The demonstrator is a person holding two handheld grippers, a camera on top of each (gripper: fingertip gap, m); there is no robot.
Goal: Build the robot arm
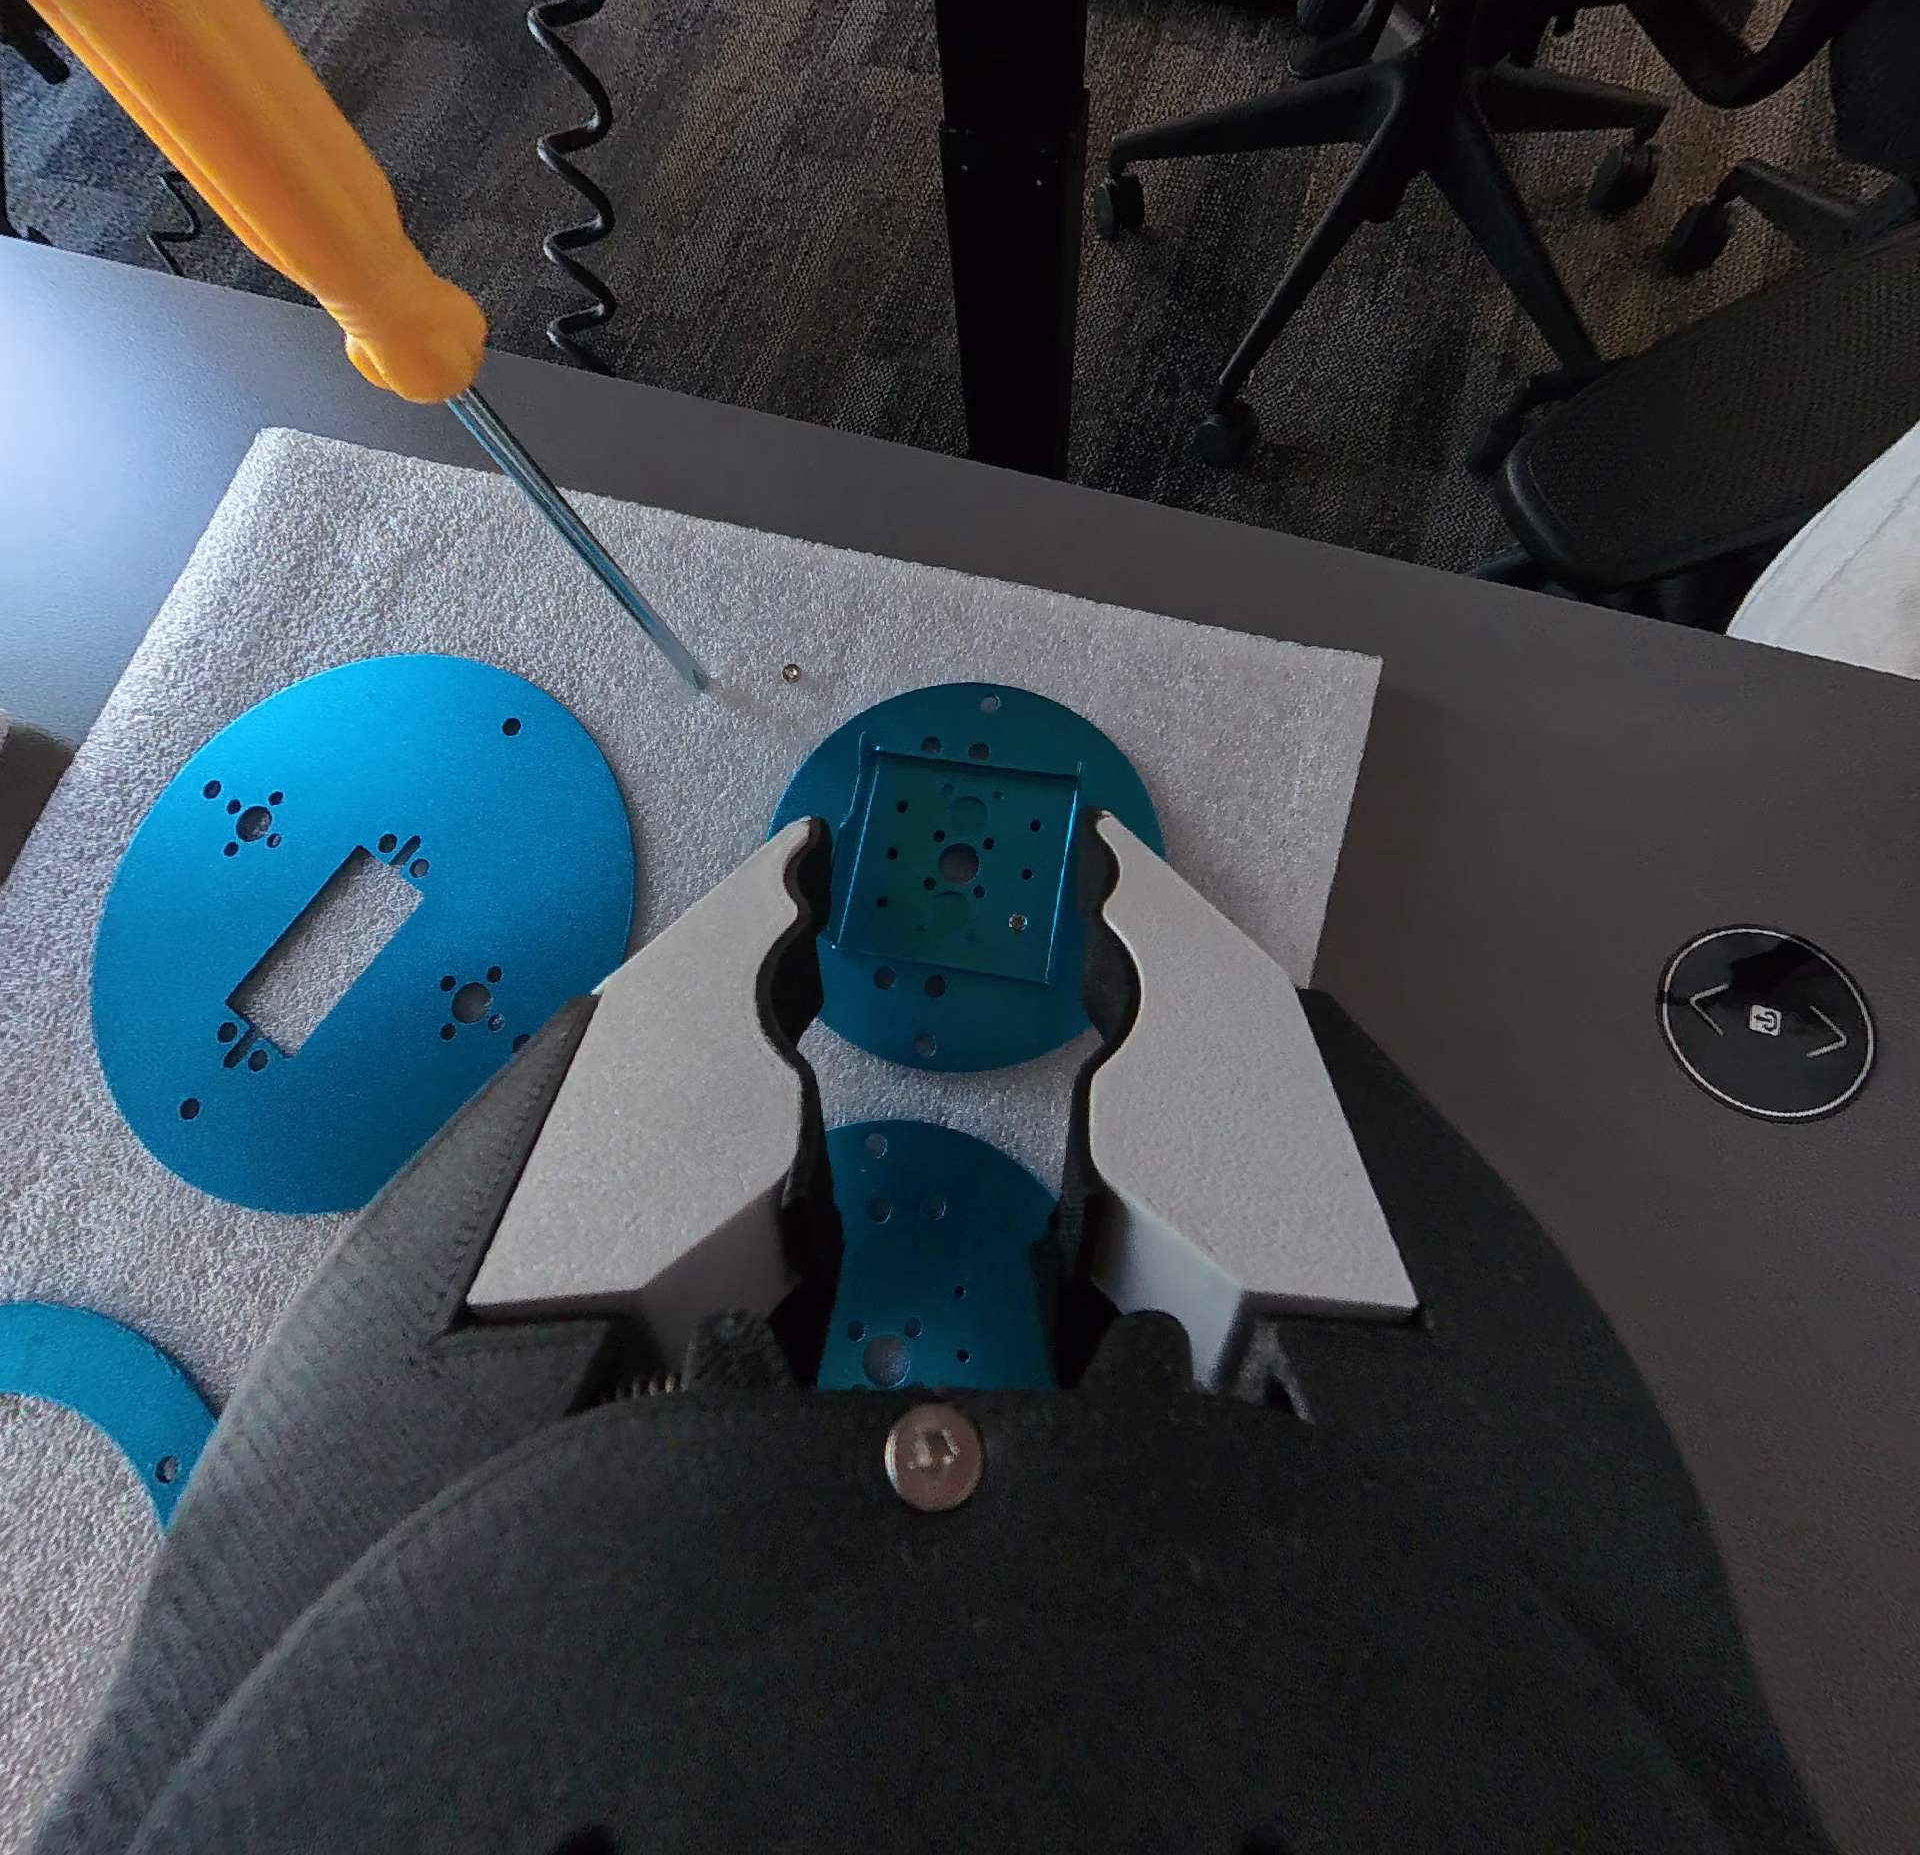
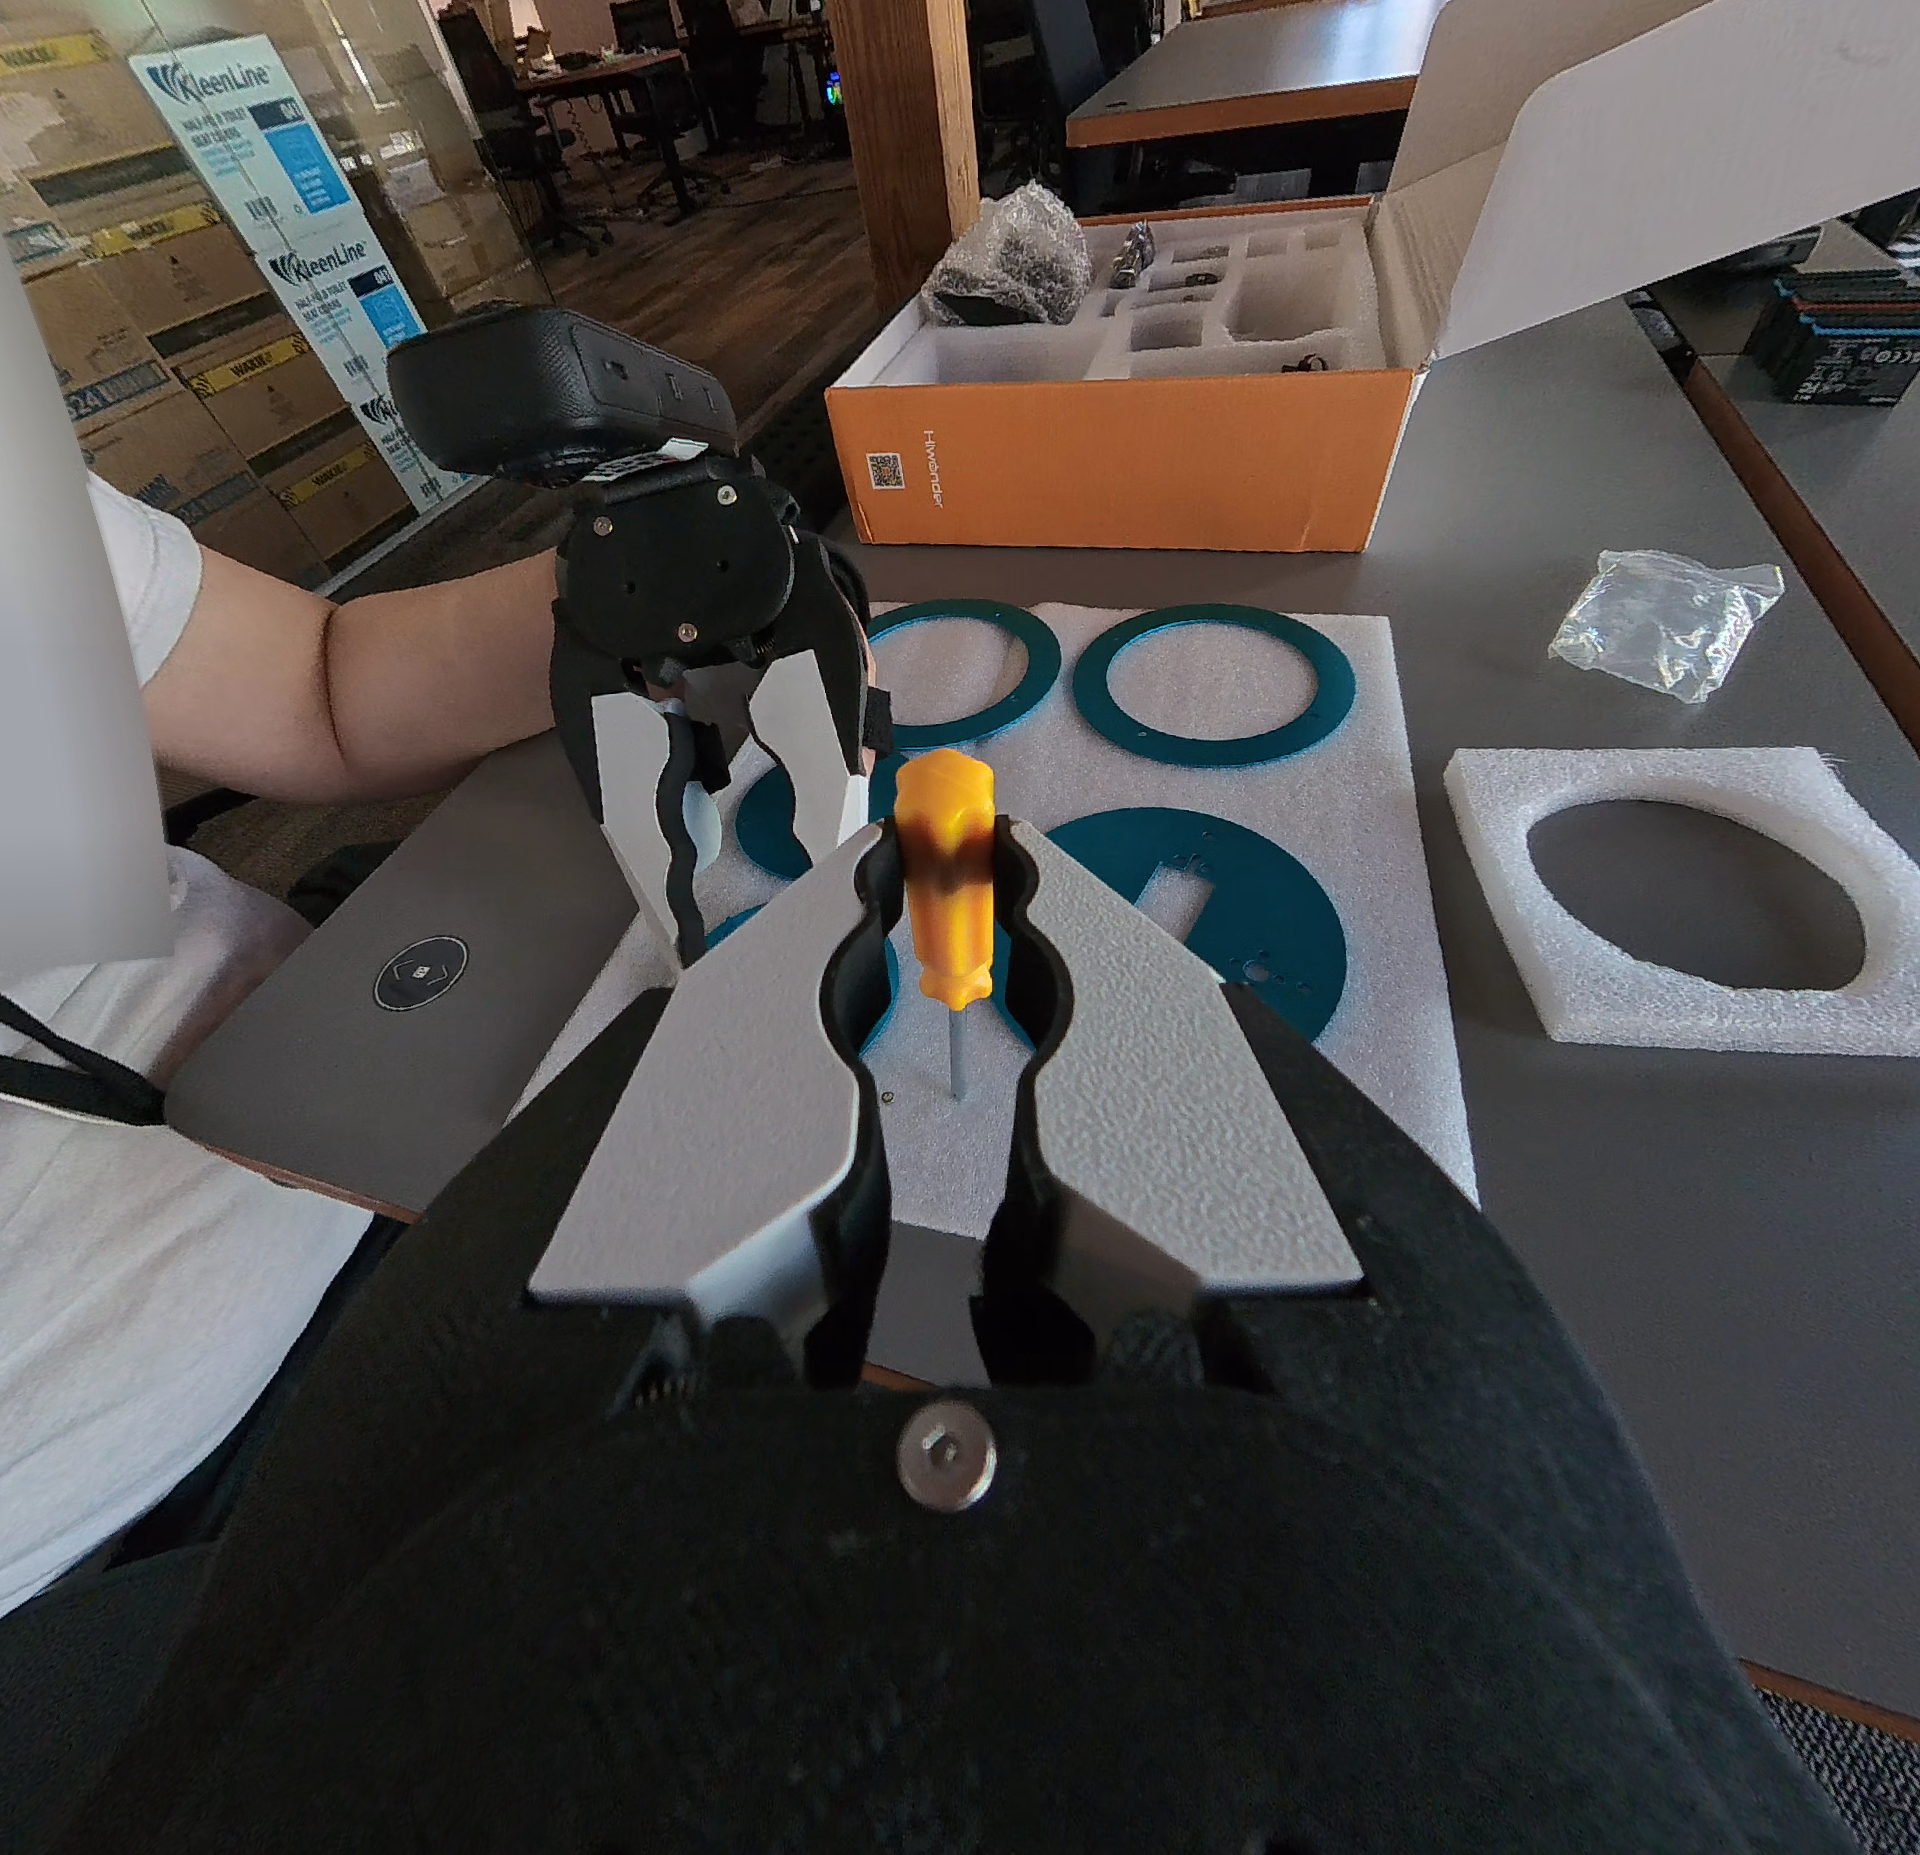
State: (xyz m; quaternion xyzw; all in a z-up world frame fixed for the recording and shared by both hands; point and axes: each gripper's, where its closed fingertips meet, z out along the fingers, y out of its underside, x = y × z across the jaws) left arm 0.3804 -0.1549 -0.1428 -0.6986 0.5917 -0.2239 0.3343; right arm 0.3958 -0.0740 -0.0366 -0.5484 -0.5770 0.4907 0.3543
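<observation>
Clamped between the grey fingertips of the right gripper (image 2: pixel 943 849) is an orange screwdriver (image 2: pixel 943 896), its ribbed plastic handle pinched near the top and its thin steel shaft angled down so that the tip rests on the white foam sheet (image 2: pixel 1382 974). Just beside that tip lies a tiny screw (image 1: pixel 791 672), loose on the foam.

The left gripper (image 1: pixel 951 839) is spread, its wavy black-lined jaws standing either side of a blue square bracket (image 1: pixel 954 863) without clearly touching it. This shallow, drilled tray of anodised metal sits on a small blue disc (image 1: pixel 940 1031), and a screw head shows in one of its corner holes. Nearer the camera, between the fingers, a second small blue disc (image 1: pixel 914 1265) lies flat. To the left sits a large blue round plate (image 1: pixel 353 922) with a rectangular slot and clusters of holes. Two blue rings (image 2: pixel 1214 685) lie farther along the foam, which has a pebbled, soft surface.

All of it rests on a smooth grey table (image 1: pixel 1621 818) with a round black inset (image 1: pixel 1764 1021). Also on the table are an orange cardboard box (image 2: pixel 1132 455) with its white lid raised and foam compartments inside, a crumpled clear plastic bag (image 2: pixel 1662 621), and a thick foam block (image 2: pixel 1683 901) cut with an oval hole. Beyond the edge are grey carpet, black office chairs (image 1: pixel 1455 143) and a coiled black cable (image 1: pixel 577 143); a wooden post and glass partition stand farther back.
</observation>
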